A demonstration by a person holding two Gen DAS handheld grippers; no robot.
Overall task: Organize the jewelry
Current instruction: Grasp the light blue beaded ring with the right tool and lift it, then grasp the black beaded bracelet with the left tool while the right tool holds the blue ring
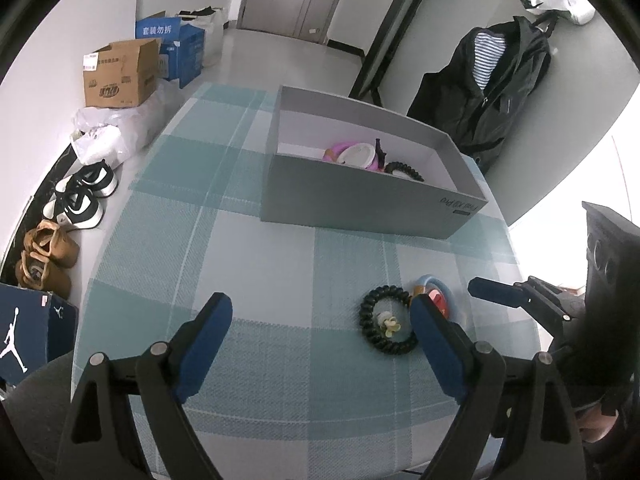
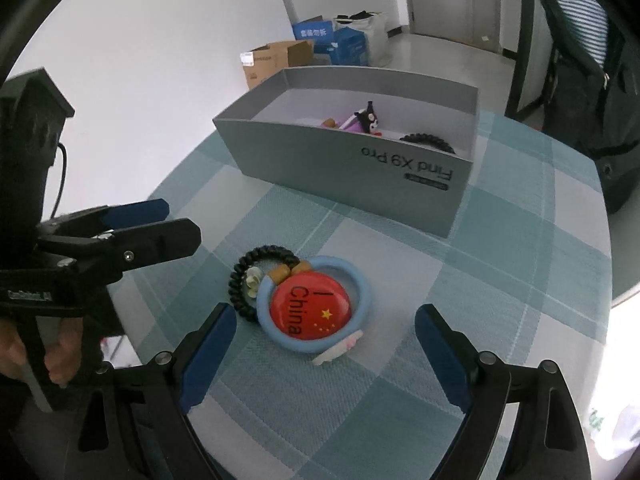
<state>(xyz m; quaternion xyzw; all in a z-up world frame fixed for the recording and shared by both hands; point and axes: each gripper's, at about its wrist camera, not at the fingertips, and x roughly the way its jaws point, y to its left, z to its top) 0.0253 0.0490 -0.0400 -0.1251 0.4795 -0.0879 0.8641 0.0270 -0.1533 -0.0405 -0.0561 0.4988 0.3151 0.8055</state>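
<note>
The sorting is standing partway done, by the look of it: the grey box (image 2: 352,160) is already holding a black spiral hair tie (image 2: 430,140), a small dark plush charm (image 2: 370,120) and something pink, while a cluster is lying on the checked tablecloth (image 2: 500,280) in front of it. There, a second black spiral hair tie (image 2: 244,280) is touching a light-blue ring (image 2: 316,308), and a red "China" badge (image 2: 310,304) is sitting inside that ring. The right gripper (image 2: 326,332) is hovering just short of the ring with its jaws spread wide, grasping nothing. The left gripper (image 1: 320,332) is likewise released and empty, waiting beside the hair tie. The next move probably calls for straddling one piece, closing on it, and carrying it over the box wall.
</note>
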